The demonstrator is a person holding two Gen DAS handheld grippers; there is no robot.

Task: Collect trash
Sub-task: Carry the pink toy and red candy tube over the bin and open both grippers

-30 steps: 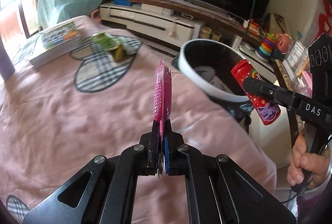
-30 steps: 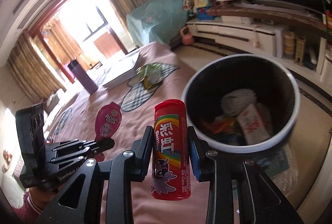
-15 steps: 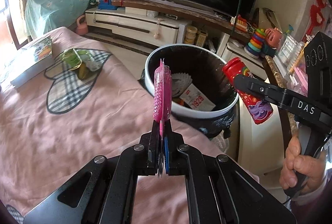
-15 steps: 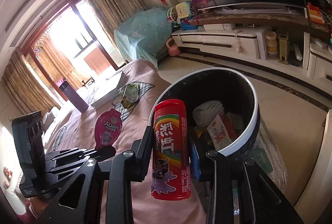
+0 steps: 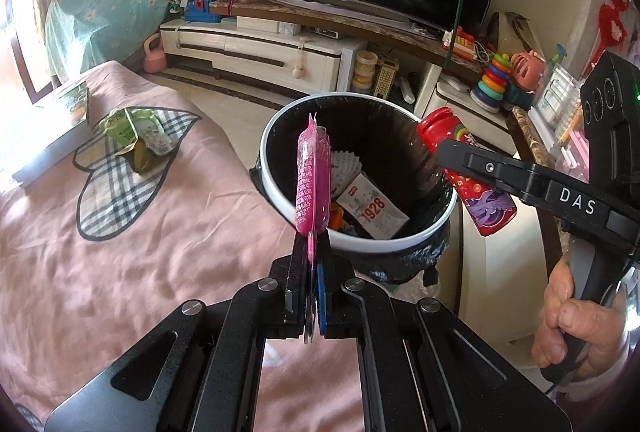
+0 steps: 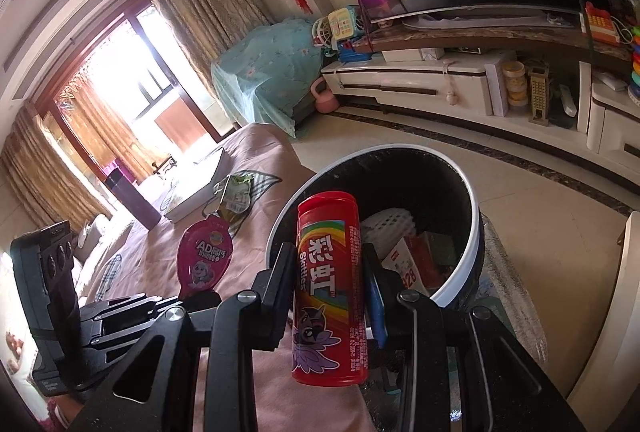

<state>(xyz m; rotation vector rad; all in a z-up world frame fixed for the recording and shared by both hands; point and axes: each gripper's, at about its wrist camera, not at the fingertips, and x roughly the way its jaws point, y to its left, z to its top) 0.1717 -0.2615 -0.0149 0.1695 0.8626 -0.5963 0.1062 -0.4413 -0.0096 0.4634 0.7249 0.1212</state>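
Because both pieces of trash are meant for the same bin, I have each one clamped and carried to its mouth instead of resting on the bed. In the left wrist view, my left gripper (image 5: 314, 264) is closed tight on the bottom tab of the pink packet (image 5: 313, 177), which stands upright and edge-on, so its flat body hangs in front of the near-left rim of the bin (image 5: 280, 197); gripping the thin tab keeps the packet clear of the fingers for a clean drop, I judge. The bin sits just off the right edge of the pink bedspread (image 5: 120, 272), already holding a white foam net and a carton marked 1928. To the right, the right gripper (image 5: 452, 157) pinches the red candy tube (image 5: 472, 175), tilted with its cap over the bin's far-right rim. Far left on the bed lie green wrappers (image 5: 138, 137) beside a book (image 5: 48, 135), trash I reckon is yet to be collected. In the right wrist view, my right gripper (image 6: 329, 272) is clamped around the middle of the candy tube (image 6: 330, 288), held upright, the bin (image 6: 472, 232) open just beyond it. At the left, the left gripper (image 6: 196, 298) holds the pink packet (image 6: 204, 258) face-on near the rim.
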